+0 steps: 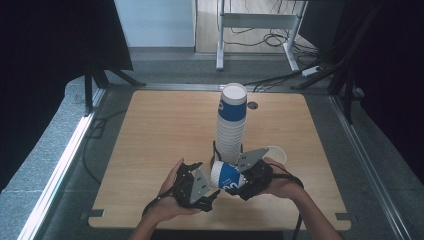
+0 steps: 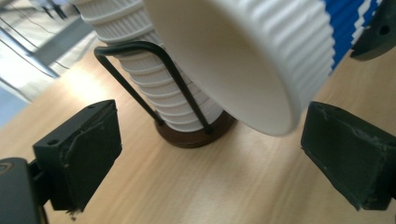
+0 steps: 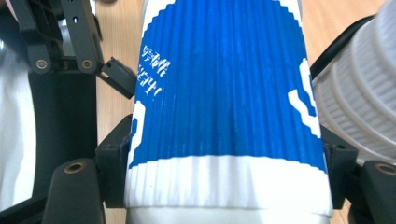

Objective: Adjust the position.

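Observation:
A blue and white ribbed paper cup lies on its side above the table. My right gripper is shut on it, with a jaw against each side of the cup. The cup's white end points at my left gripper. That gripper is open, its pads standing wide apart just below and short of the cup. Behind them a tall stack of the same cups stands in a black wire holder on a round brown base.
A single white cup stands on the wooden table just behind my right hand. A round cable hole sits near the far edge. Black curtains and a desk frame stand beyond the table.

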The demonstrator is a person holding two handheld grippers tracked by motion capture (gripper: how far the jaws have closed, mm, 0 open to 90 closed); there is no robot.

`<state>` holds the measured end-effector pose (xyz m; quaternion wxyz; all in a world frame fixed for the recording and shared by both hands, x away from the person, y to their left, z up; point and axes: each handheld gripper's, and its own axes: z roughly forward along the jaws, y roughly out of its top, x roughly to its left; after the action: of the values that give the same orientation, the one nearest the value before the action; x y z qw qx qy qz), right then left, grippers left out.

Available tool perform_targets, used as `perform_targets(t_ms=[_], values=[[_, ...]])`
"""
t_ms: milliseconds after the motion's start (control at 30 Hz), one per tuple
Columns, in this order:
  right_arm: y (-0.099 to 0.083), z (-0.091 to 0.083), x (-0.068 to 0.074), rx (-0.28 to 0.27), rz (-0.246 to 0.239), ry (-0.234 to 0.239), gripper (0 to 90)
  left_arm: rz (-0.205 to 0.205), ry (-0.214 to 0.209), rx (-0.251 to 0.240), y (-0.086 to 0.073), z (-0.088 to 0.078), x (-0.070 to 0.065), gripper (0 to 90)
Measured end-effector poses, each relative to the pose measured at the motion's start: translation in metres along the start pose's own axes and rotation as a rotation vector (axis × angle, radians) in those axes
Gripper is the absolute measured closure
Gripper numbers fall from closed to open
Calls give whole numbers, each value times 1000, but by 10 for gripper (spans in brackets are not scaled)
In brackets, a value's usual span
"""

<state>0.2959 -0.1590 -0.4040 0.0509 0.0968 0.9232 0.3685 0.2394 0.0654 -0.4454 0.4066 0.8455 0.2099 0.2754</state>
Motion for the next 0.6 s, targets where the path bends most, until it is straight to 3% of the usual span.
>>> perform_targets(t_ms=[200, 367, 600], values=[[-12, -4, 8, -126, 28, -18, 268, -97, -61, -25, -2, -4, 5, 72], [-20, -2, 11, -199, 61, -40, 267, -124, -68, -28, -3, -4, 7, 86], [-30, 1, 16, -304, 101, -72, 267, -200, -122, -71, -4, -10, 14, 87]])
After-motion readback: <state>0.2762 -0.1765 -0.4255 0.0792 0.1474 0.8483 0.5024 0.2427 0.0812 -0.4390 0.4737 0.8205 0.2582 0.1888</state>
